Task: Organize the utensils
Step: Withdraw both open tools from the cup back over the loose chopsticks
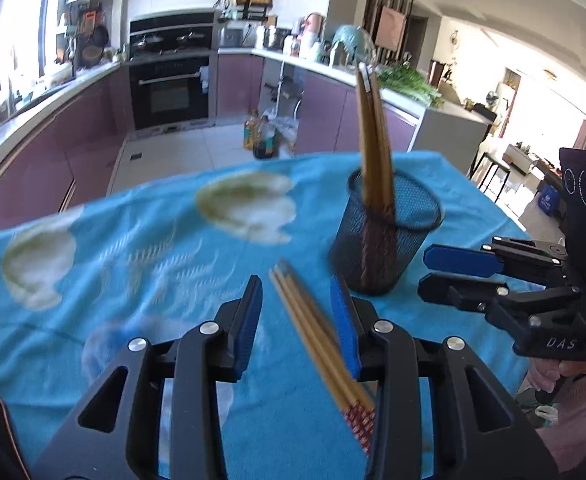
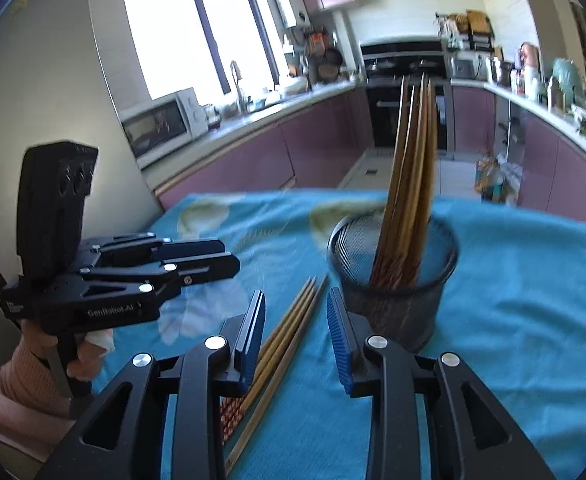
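1. Chopsticks are the job here: a loose bundle (image 1: 313,328) lies flat on the blue tablecloth (image 1: 133,264), just beside the black mesh holder (image 1: 385,236), where more chopsticks (image 1: 373,140) already stand upright, leaning on its rim.
2. I judge the mesh holder light and easy to tip if bumped by a finger.
3. The loose sticks look light, stiff and smooth; lying side by side, they would likely roll or splay. A pinch near the middle of their length seems safest.
4. The left gripper (image 1: 297,320) is partly open astride the bundle, holding nothing.
5. The right gripper (image 2: 297,332) is partly open too, with the sticks nearer its left pad and nothing held.
6. Motion blur softens both views, so I cannot count the loose sticks; their patterned red ends are partly cut off behind the gripper bodies.
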The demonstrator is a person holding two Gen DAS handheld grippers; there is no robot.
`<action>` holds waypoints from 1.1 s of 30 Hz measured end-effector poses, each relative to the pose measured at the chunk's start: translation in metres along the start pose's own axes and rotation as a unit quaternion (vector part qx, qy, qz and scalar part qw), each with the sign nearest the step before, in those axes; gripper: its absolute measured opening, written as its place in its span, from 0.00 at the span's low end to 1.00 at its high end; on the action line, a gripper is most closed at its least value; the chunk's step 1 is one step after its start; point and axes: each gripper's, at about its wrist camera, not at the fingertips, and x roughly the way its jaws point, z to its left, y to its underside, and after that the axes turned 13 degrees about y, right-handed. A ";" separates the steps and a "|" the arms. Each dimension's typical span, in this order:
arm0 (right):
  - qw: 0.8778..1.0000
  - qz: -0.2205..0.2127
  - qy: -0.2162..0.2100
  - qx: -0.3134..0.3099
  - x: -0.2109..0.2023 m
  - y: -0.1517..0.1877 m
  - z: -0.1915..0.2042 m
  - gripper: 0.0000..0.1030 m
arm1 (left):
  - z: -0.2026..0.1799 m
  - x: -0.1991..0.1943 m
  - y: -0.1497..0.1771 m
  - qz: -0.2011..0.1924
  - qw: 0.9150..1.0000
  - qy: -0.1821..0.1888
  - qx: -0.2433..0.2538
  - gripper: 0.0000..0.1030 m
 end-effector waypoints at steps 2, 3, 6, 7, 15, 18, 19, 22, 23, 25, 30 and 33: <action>1.000 0.024 -0.002 0.004 0.013 0.010 0.002 0.29 | 0.008 0.008 0.014 0.016 1.000 -0.006 -0.011 0.35; 0.999 0.033 -0.003 0.005 0.018 0.015 0.004 0.29 | 0.010 0.011 0.020 0.024 1.000 -0.004 -0.016 0.35; 0.998 0.057 -0.001 0.007 0.032 0.024 0.007 0.29 | 0.018 0.020 0.036 0.037 0.999 0.002 -0.030 0.35; 0.998 0.062 0.001 0.006 0.035 0.025 0.009 0.29 | 0.019 0.021 0.039 0.039 0.999 0.003 -0.033 0.35; 0.997 0.077 0.019 0.006 0.044 0.032 0.016 0.29 | 0.021 0.033 0.054 0.051 0.998 0.014 -0.040 0.35; 0.996 0.081 0.023 0.002 0.047 0.033 0.019 0.29 | 0.018 0.036 0.055 0.055 0.998 0.014 -0.037 0.35; 0.996 0.081 0.026 0.000 0.048 0.034 0.020 0.29 | 0.017 0.037 0.055 0.056 0.998 0.015 -0.036 0.35; 0.996 0.080 0.032 -0.005 0.048 0.033 0.020 0.28 | 0.015 0.042 0.056 0.061 0.997 0.015 -0.033 0.35; 0.996 0.080 0.034 -0.006 0.047 0.033 0.019 0.27 | 0.015 0.044 0.056 0.062 0.997 0.016 -0.033 0.35; 0.996 0.081 0.034 -0.004 0.047 0.032 0.018 0.26 | 0.013 0.046 0.056 0.065 0.997 0.015 -0.030 0.35; 0.996 0.083 0.039 -0.001 0.045 0.032 0.013 0.25 | 0.013 0.052 0.057 0.073 0.997 0.012 -0.027 0.35; 0.996 0.084 0.039 0.005 0.044 0.032 0.010 0.25 | 0.012 0.055 0.057 0.079 0.997 0.011 -0.021 0.35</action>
